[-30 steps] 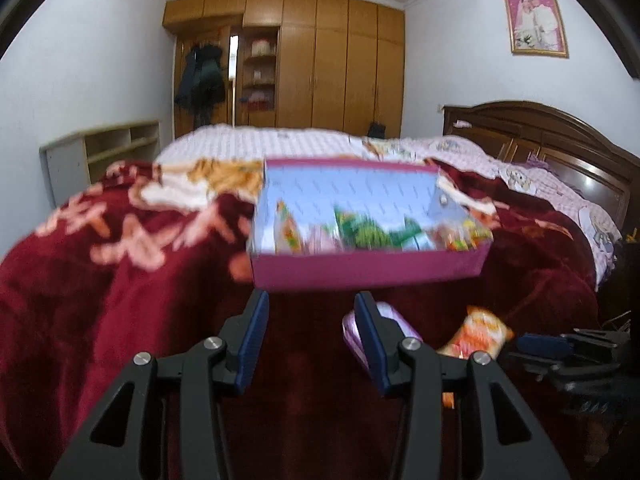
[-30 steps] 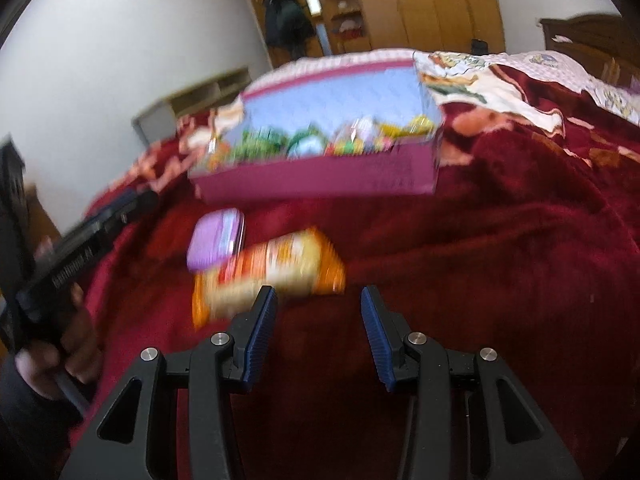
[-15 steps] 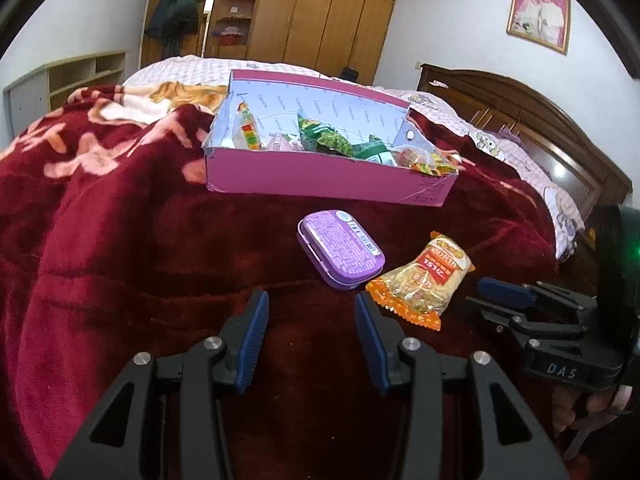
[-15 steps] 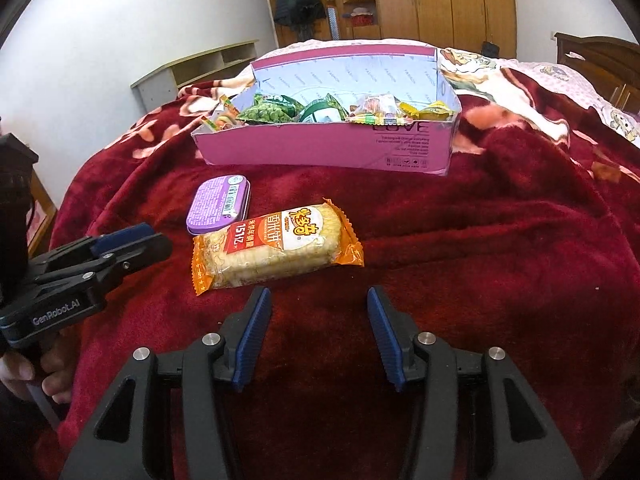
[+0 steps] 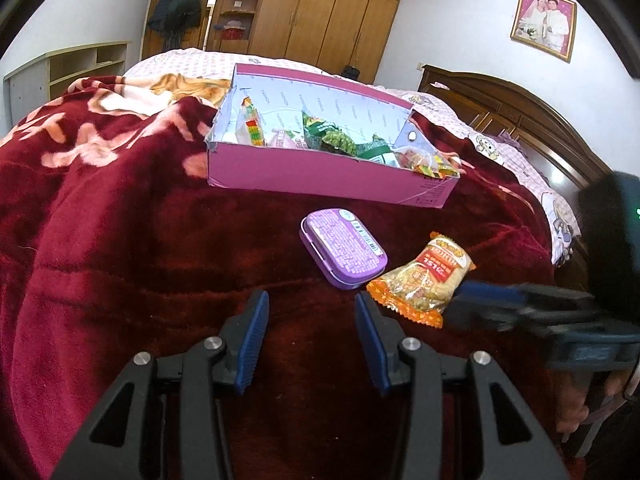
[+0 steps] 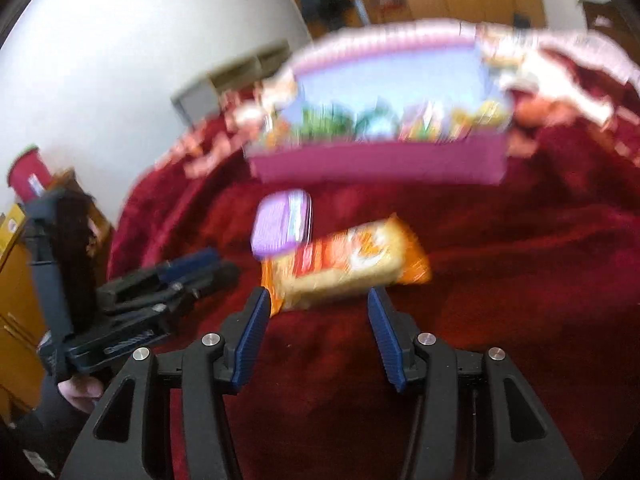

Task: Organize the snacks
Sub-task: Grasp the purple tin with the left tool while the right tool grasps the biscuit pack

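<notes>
left gripper (image 5: 310, 336): jaws apart, nothing between the pads, hovering over bare red blanket (image 5: 120, 248) at its near edge; purple tin just ahead and to the right.
right gripper (image 6: 316, 332): jaws apart, wider than the left's, nothing pressed between the pads; near end of the snack packet sits just ahead of the fingertips, contact not visible. View is motion-blurred.
snack packet (image 5: 424, 278): orange wrapper, pale noodle-type block inside, lying flat on the blanket, right of the tin and touching or almost touching its near corner.
purple tin (image 5: 343, 253): flat, lid closed, label up, on the blanket between the box and the left gripper.
pink box (image 5: 320, 170): open top, on the blanket toward the far edge, already holding several wrapped snacks, green and yellow packs among them. Tin and packet both outside it, near its front wall.
bed: blanket covers the near half; wooden headboard (image 5: 520, 112) at the right edge.
</notes>
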Demonstrator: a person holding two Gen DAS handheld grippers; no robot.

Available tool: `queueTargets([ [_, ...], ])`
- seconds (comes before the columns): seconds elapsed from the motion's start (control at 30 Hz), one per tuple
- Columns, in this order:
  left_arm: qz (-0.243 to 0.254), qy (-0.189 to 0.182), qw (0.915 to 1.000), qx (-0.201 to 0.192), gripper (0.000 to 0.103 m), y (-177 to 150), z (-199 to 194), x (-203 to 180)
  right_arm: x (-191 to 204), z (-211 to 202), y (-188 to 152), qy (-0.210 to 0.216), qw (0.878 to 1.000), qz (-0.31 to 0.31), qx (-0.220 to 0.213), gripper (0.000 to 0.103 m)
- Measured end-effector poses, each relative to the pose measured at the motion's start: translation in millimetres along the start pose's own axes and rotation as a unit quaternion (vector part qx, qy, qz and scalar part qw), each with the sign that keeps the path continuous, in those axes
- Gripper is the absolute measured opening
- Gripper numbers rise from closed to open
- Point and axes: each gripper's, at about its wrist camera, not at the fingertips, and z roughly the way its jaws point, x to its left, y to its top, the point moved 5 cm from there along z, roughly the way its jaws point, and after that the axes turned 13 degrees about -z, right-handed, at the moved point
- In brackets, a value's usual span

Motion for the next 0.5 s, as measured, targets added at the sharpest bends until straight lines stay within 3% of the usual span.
queueTargets([
  [0.13, -0.003, -0.002, 1.0, 0.0, 0.047, 1, 0, 1, -13, 11, 11, 0.014, 0.997, 0.069, -0.006, 0.052],
  [0.23, -0.004, -0.003, 1.0, 0.002, 0.047, 1, 0, 1, -34, 19, 17, 0.041, 0.986, 0.159, -0.013, 0.052],
  [0.33, -0.003, -0.002, 1.0, 0.002, 0.047, 1, 0, 1, -38, 31, 29, 0.015, 0.989, 0.147, -0.011, 0.049],
  [0.37, -0.003, -0.002, 1.0, 0.001, 0.047, 1, 0, 1, -37, 35, 32, -0.005, 0.991, 0.134, -0.011, 0.037],
  [0.4, -0.003, -0.002, 1.0, 0.001, 0.047, 1, 0, 1, -39, 39, 34, -0.014, 0.991, 0.132, -0.008, 0.035],
  [0.5, -0.004, -0.002, 1.0, 0.001, 0.047, 0, 0, 1, -44, 36, 34, 0.003, 0.99, 0.139, -0.017, 0.031],
])
